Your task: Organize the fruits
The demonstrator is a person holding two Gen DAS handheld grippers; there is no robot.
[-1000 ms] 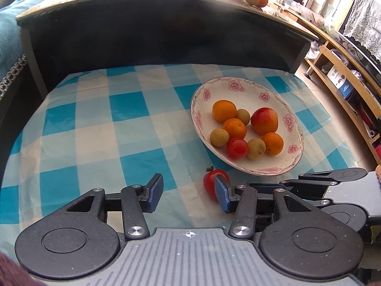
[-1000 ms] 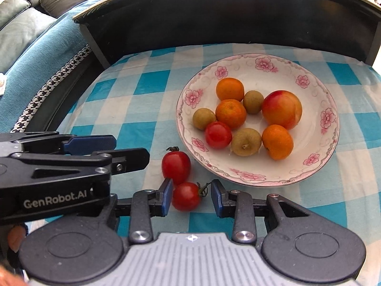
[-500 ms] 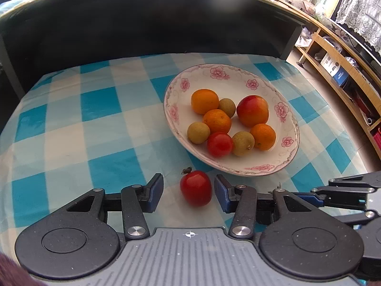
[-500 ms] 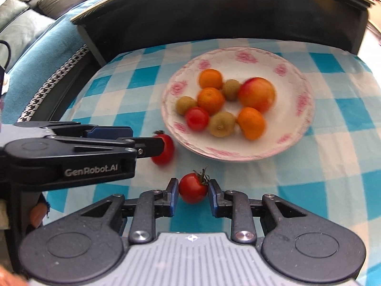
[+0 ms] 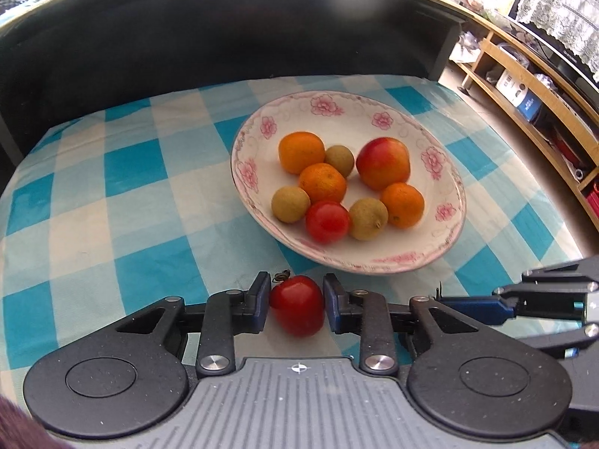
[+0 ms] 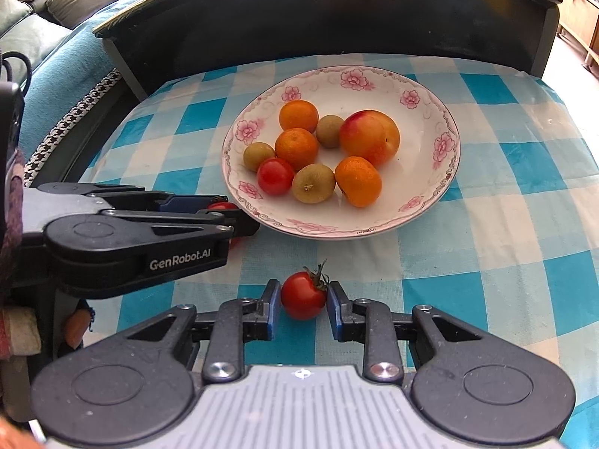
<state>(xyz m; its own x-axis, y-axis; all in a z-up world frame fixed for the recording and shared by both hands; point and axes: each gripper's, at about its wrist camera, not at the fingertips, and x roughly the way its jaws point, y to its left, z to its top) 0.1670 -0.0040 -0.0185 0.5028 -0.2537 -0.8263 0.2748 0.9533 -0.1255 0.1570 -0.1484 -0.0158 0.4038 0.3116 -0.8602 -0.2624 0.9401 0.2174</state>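
Observation:
A flowered white plate [image 5: 249,172] [image 6: 443,149] on the blue checked cloth holds three oranges, three brown-green round fruits, a red-yellow peach [image 5: 383,162] and one tomato [image 5: 327,220]. In front of the plate's near rim, my left gripper [image 5: 296,299] [image 6: 239,220] is closing its jaws. A red tomato [image 5: 297,312] sits between them with both blue pads touching it. To its right, my right gripper [image 6: 303,299] [image 5: 445,301] is shut on a smaller stemmed tomato [image 6: 302,295]. Both tomatoes are low over the cloth.
A dark raised curved panel [image 5: 224,37] walls off the far side of the cloth. Wooden shelves [image 5: 524,86] stand to the right. A teal-covered sofa [image 6: 56,67] lies to the left. A person's hand [image 6: 15,224] holds the left gripper.
The left gripper moved until the loose tomato lay between its fingers, and the jaws closed onto it. The right jaws closed onto the stemmed tomato and shifted it right, away from the other.

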